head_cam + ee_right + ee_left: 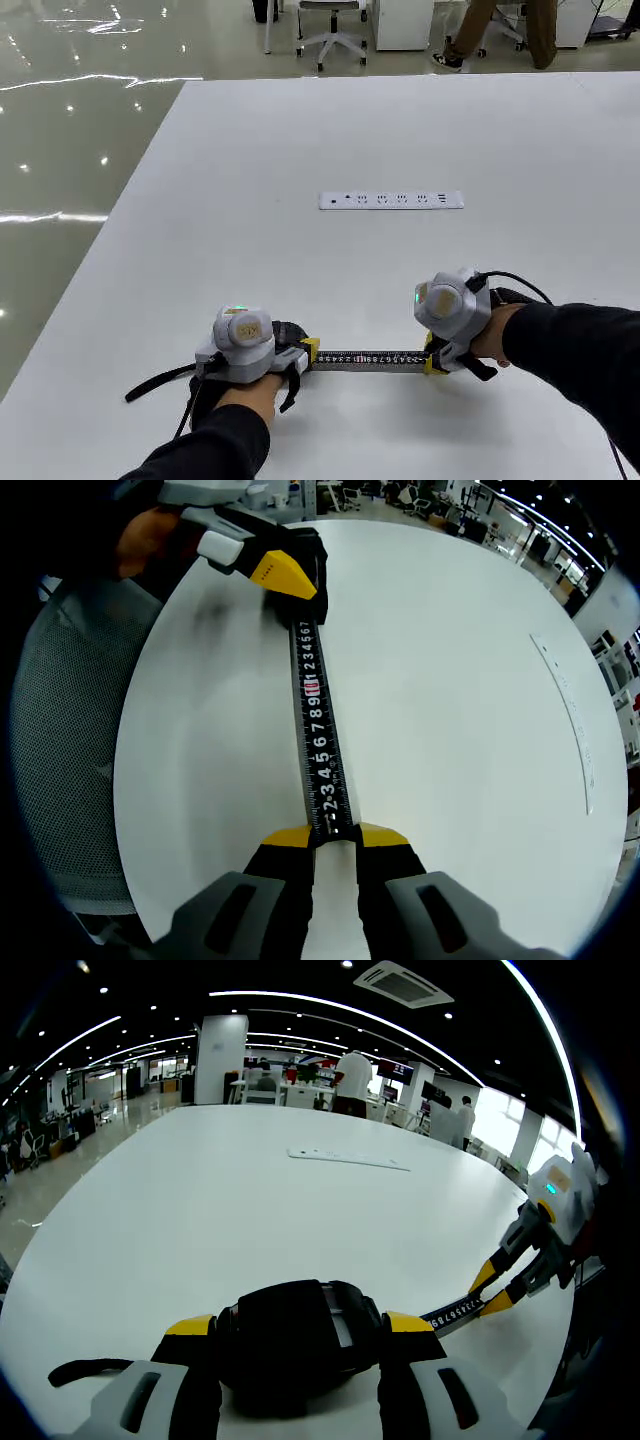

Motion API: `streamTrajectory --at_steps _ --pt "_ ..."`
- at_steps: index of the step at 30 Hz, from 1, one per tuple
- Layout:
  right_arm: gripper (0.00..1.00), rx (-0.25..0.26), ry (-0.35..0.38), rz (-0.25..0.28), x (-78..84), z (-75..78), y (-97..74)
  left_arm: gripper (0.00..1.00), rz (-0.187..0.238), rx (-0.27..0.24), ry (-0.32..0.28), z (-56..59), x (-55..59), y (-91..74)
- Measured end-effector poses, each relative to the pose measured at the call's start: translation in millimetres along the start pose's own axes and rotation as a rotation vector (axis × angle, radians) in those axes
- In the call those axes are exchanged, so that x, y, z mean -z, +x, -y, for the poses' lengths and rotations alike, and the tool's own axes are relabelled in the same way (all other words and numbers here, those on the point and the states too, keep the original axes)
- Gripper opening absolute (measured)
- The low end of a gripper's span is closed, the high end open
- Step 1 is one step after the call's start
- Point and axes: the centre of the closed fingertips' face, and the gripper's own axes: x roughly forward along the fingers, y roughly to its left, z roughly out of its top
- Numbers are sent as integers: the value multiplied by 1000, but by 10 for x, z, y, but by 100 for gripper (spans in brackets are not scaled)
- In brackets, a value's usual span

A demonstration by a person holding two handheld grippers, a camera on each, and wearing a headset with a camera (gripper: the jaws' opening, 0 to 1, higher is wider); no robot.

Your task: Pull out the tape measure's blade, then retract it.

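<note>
We have the left hand-held gripper [300, 1328] closed around the black body of the tape measure [298, 1355], which sits on the white worktop [400, 130] near its front edge. The right hand-held gripper [332, 834] pinches the tip of the blade [316, 720]. The blade lies flat and drawn out between the two, with a short run of numbers showing, so we judge the pull-out to be under way or perhaps done, and any further pulling plus the whole retraction is left.
</note>
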Motion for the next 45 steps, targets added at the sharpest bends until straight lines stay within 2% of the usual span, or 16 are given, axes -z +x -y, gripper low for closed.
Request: streamTrajectory --at_steps 45 --pt "11 6 12 38 -266 -48 63 60 -1 5 -7 2 0 0"
